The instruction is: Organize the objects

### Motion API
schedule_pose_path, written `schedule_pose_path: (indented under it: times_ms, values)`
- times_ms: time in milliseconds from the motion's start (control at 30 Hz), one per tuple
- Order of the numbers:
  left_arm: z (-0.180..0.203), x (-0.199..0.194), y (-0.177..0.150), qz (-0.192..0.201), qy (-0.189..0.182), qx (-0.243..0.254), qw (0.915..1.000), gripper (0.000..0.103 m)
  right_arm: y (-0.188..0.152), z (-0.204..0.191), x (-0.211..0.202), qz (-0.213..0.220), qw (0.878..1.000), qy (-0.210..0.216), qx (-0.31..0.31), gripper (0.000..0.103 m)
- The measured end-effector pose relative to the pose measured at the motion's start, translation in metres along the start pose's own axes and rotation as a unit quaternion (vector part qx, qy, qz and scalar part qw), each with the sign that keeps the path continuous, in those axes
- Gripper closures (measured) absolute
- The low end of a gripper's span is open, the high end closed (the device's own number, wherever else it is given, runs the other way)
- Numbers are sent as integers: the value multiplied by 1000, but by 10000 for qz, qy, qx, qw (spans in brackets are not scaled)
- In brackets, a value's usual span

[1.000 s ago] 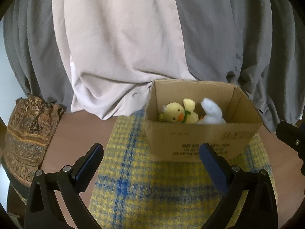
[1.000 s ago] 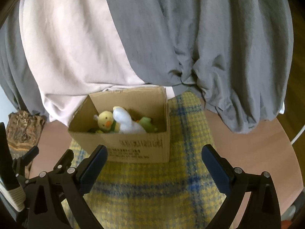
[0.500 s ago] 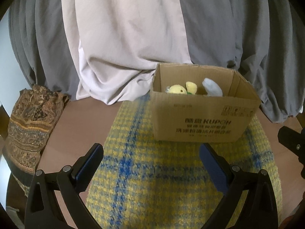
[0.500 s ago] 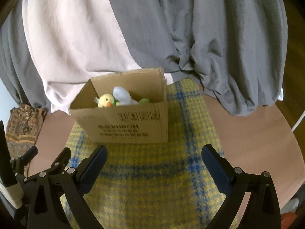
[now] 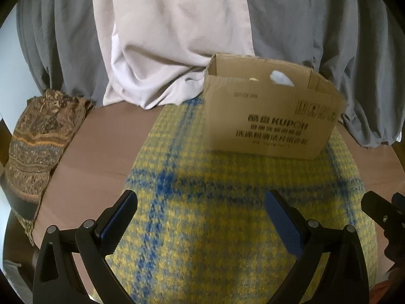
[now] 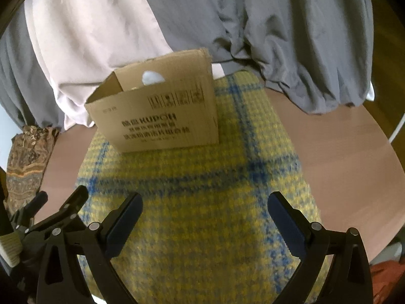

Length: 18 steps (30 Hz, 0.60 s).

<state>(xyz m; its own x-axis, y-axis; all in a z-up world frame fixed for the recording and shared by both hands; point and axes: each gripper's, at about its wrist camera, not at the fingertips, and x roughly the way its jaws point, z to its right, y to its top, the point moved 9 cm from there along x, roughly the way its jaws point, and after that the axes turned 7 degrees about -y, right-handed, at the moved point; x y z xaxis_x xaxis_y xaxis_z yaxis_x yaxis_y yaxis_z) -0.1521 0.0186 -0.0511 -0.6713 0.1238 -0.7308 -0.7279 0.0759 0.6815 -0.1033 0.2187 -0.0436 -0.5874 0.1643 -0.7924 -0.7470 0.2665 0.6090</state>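
A cardboard box (image 5: 270,119) (image 6: 162,116) with black print stands on a yellow and blue plaid cloth (image 5: 227,202) (image 6: 202,202) at the far side of the table. Over its rim peeks a white plush toy (image 5: 281,78) (image 6: 152,77) and a sliver of a yellow one (image 5: 253,78); the rest of its contents is hidden. My left gripper (image 5: 201,215) is open and holds nothing, low over the near part of the cloth. My right gripper (image 6: 205,217) is open too, beside it, also empty.
The round wooden table (image 6: 341,157) (image 5: 96,157) shows bare on both sides of the cloth. A patterned brown fabric (image 5: 40,136) (image 6: 22,162) hangs at the left edge. Grey and pale pink curtains (image 5: 177,38) (image 6: 278,25) drape down behind the box.
Both grippers have drawn back and dropped lower, so the box looks farther and its front wall now hides most of the toys. Both stay open and empty.
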Motion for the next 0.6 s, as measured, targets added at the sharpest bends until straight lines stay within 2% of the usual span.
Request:
schedule_pose_path:
  times_ms: [267, 600]
  values:
    - [-5, -1, -33, -169, 26, -54, 9998, 1, -27, 3, 4, -101, 9998, -142, -65, 4]
    - [-11, -11, -66, -327, 48, -38, 9994, 1, -48, 1, -18, 317, 9989, -288, -209, 4]
